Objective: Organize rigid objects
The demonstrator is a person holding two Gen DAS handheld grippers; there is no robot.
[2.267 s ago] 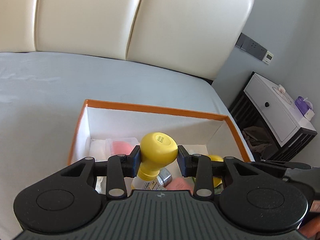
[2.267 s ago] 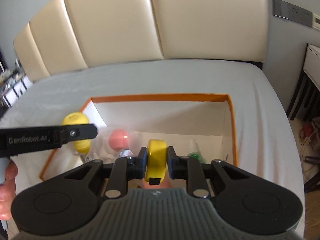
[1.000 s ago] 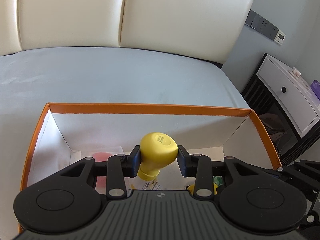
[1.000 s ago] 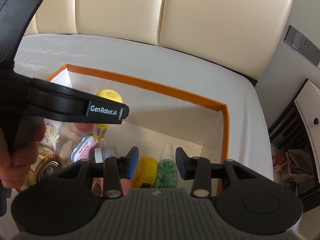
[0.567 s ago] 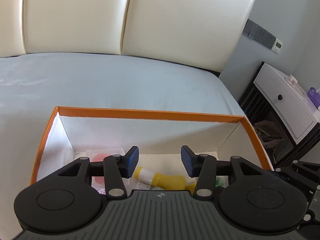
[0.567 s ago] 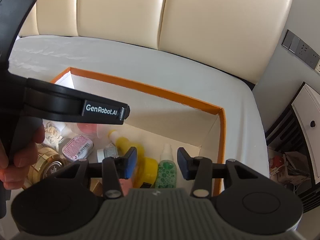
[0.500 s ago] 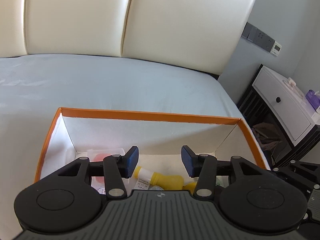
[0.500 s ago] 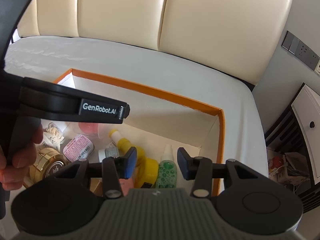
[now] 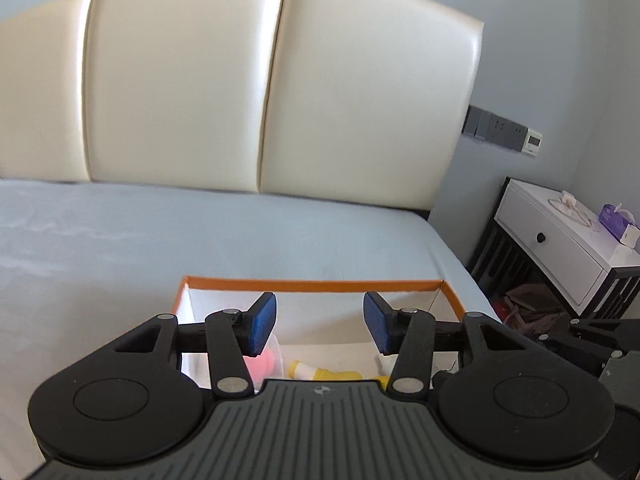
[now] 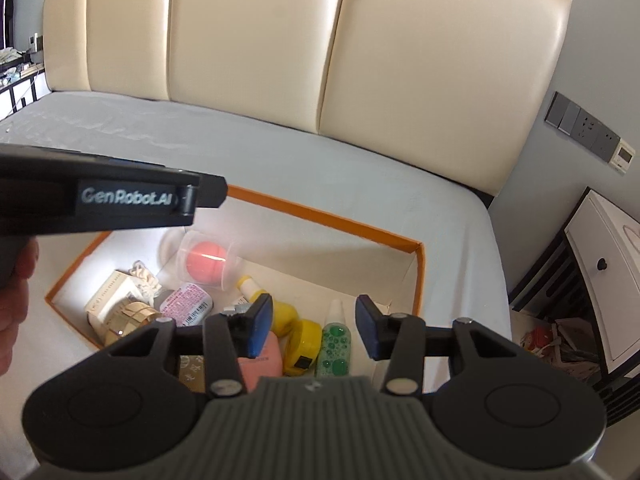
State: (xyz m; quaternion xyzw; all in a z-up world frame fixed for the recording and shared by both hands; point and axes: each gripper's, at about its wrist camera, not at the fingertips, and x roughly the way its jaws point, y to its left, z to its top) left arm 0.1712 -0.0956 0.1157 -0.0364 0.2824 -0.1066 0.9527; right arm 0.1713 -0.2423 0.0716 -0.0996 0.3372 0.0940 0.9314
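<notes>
Cream padded headboard panels [image 10: 248, 40] are seen rising behind a pale grey bed [image 10: 280, 152], and on the sheet an orange-rimmed white box [image 10: 416, 276] is set, near the mattress's right edge. Beyond that edge a white nightstand [image 9: 560, 248] is made out against the grey wall.

Inside the box a jumble of small items is laid out. A yellow-capped bottle [image 10: 276, 312] is seen lying on its side toward the middle, with a yellow tape measure [image 10: 306, 344] touching it on the near side. Just right of that, a small bottle of green beads [image 10: 334, 340] is found, its white nozzle pointing toward the far wall. A pink ball in a clear cup [image 10: 204, 260] is tipped over near the back left, and a pink-labelled tin [image 10: 188, 304] is placed between it and some gold boxes [image 10: 120, 312].

Over to the left gripper [image 9: 320, 322]: it is held above the box with blue pads spread apart, nothing between them. The right gripper [image 10: 314, 326] is likewise parted wide and empty, poised over the tape measure and the green bottle. From the right wrist view, the left tool's black body is seen crossing over the box's left corner.
</notes>
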